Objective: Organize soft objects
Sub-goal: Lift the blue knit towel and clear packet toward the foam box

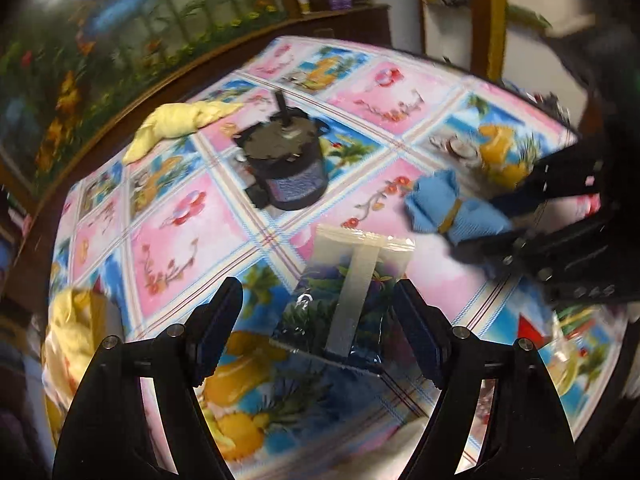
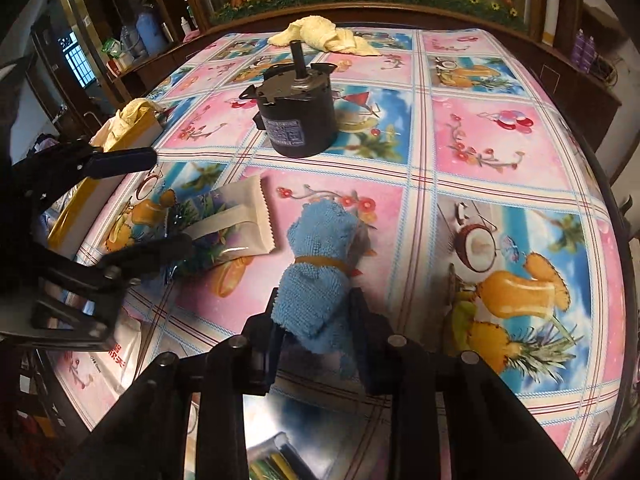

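Jaws: left gripper [image 1: 316, 320] spread wide, straddling tissue pack [image 1: 352, 280]; right gripper [image 2: 316, 320] clamped on blue towel roll [image 2: 320, 264].
Table [image 2: 500, 184]: patterned cloth.
Motor [image 2: 298, 116]: landmark, table centre.
Tissue pack: near side of motor, long axis along left fingers, left gripper nearer.
Blue towel roll: near side of motor, beside pack, banded.
Yellow cloth [image 2: 324, 38]: beyond motor.

A black cylindrical motor [image 2: 297, 114] with an upright shaft is being seen standing on the patterned tablecloth [image 2: 496, 148], toward the far middle of the table. A floral painting [image 1: 100, 52] in a dark wooden frame is being shown behind the table's far edge. Bottles [image 2: 144, 36] are being glimpsed on a shelf at the far left.
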Demonstrator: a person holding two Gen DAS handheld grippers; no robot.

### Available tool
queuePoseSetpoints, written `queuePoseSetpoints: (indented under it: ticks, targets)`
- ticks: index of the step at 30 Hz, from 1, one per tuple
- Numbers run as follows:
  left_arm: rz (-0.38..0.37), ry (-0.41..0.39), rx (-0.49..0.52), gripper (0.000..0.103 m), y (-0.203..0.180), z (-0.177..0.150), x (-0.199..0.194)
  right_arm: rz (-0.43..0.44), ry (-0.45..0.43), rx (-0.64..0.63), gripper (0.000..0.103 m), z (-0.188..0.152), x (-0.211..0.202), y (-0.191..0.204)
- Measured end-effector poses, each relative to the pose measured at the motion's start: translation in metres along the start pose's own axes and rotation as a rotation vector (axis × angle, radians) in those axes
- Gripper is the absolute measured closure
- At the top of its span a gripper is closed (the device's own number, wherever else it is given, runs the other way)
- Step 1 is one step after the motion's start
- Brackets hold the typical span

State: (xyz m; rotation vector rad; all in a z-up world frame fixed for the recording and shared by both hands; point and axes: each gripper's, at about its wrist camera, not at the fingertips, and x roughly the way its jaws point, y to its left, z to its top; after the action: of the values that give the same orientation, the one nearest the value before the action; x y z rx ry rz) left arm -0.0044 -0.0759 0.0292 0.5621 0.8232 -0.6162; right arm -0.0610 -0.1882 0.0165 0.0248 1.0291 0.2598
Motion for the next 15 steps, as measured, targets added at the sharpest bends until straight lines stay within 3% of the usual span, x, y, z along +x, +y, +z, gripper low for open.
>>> queuePoseSetpoints:
  ticks: [4, 8, 10, 12, 15]
  targets:
    - [-0.065, 0.059, -0.027, 0.023, 0.008, 0.000, 0.026, 0.018, 0.004, 0.013, 0.072, -0.001, -0.001, -0.004]
    - [-0.164, 0.070, -0.127, 0.021, 0.014, 0.002, 0.035, 0.028, 0.000, 0.015, 0.072, 0.000, -0.001, -0.003]
    - [-0.157, 0.071, -0.148, 0.021, 0.013, 0.004, 0.035, 0.039, -0.004, 0.018, 0.072, 0.000, 0.000, -0.002]
    - [-0.149, 0.065, -0.174, 0.042, 0.012, 0.005, 0.032, 0.063, -0.008, 0.022, 0.073, -0.001, 0.000, -0.001]
    - [-0.168, 0.064, -0.238, 0.047, 0.017, 0.004, 0.027, 0.093, -0.011, 0.029, 0.076, -0.003, 0.000, 0.002]
